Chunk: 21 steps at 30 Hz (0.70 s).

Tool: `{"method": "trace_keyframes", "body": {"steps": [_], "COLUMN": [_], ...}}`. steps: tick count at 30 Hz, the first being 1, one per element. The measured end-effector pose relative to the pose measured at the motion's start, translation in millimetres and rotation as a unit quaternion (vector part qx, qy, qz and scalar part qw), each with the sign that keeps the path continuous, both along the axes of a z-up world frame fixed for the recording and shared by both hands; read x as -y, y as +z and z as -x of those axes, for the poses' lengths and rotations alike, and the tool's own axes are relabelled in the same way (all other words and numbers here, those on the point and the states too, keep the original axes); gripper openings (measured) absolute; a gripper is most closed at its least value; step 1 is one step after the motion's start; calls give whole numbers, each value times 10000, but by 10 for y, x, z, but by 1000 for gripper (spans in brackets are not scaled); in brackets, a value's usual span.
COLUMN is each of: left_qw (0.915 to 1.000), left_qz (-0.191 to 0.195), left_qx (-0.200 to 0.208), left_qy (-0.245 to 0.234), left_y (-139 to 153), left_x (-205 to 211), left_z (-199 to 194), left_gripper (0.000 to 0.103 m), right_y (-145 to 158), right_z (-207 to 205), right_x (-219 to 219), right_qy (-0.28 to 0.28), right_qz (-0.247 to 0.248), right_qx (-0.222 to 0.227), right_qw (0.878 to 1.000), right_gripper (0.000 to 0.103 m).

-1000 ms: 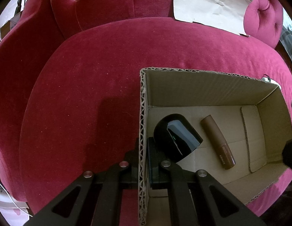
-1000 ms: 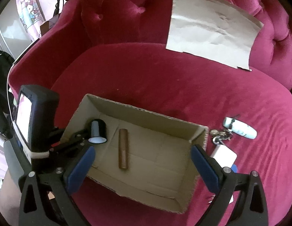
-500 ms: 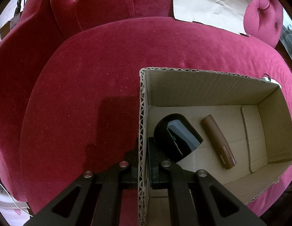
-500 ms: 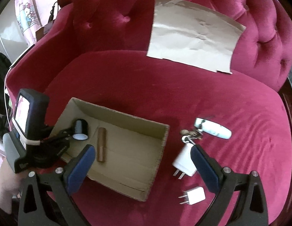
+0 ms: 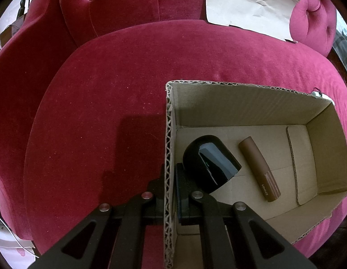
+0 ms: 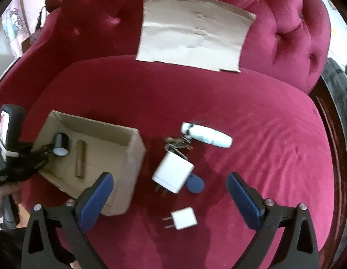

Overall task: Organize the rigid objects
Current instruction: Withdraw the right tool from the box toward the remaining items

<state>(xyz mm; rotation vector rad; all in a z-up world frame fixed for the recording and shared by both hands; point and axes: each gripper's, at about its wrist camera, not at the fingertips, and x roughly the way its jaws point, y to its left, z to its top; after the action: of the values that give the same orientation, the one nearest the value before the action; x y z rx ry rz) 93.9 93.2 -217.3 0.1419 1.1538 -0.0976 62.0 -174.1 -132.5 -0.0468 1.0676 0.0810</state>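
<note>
Left gripper (image 5: 170, 192): clamped tight on the near short wall of the cardboard box (image 5: 251, 103), one of the fingers (image 5: 181, 186) inside, the other outside on the velvet side.
Right gripper (image 6: 170, 192): its blue-padded fingers (image 6: 95, 199) spread wide with nothing between the pads, hanging over the loose items on the seat.
Cardboard box: open-topped, sitting on the red velvet sofa (image 5: 95, 112) seat; in the right wrist view it lies at the left, (image 6: 92, 148) with the left gripper biting its far end.
Black cylinder (image 5: 209, 163): inside the box, on its side, right by the pinched wall.
Brown tube (image 5: 259, 171): also in the box, flat on the floor beside the black cylinder, not touching it.
Large white charger (image 6: 172, 171): out on the seat, just right of the box, prongs toward the camera.
Small white plug (image 6: 183, 218): on the seat, nearest the right gripper, between its open fingers in the view.
Blue round tag (image 6: 195, 185): tucked against the large charger's lower right corner.
Keys (image 6: 177, 142): a bunch just beyond the charger, touching the white oblong fob (image 6: 207, 134) that lies across the cushion.
Paper sheet (image 6: 193, 38): creased, leaning on the tufted backrest, well apart from everything else.
Hand (image 6: 1, 199): a person's hand at the left edge, gripping the left tool's handle.
</note>
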Motion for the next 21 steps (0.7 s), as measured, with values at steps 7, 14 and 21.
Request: {"method": "trace_keyframes", "body": {"steps": [7, 14, 21], "left_qw": [10000, 10000, 10000], "left_qz": [2, 4, 5], "left_qx": [0, 2, 2], "left_qy": [-1, 3, 6], "left_y": [-2, -8, -11], "left_x": [-4, -4, -8], "left_z": [0, 2, 2], "left_gripper": [5, 5, 5], "right_y": [-121, -340, -573], "right_z": [78, 181, 243], "right_x": [200, 300, 288], "right_qy": [-128, -185, -73], "right_qz": [84, 69, 64], "right_qx": [-161, -432, -650], "right_qw": [9998, 9989, 9978], "right_gripper": [103, 103, 103]}}
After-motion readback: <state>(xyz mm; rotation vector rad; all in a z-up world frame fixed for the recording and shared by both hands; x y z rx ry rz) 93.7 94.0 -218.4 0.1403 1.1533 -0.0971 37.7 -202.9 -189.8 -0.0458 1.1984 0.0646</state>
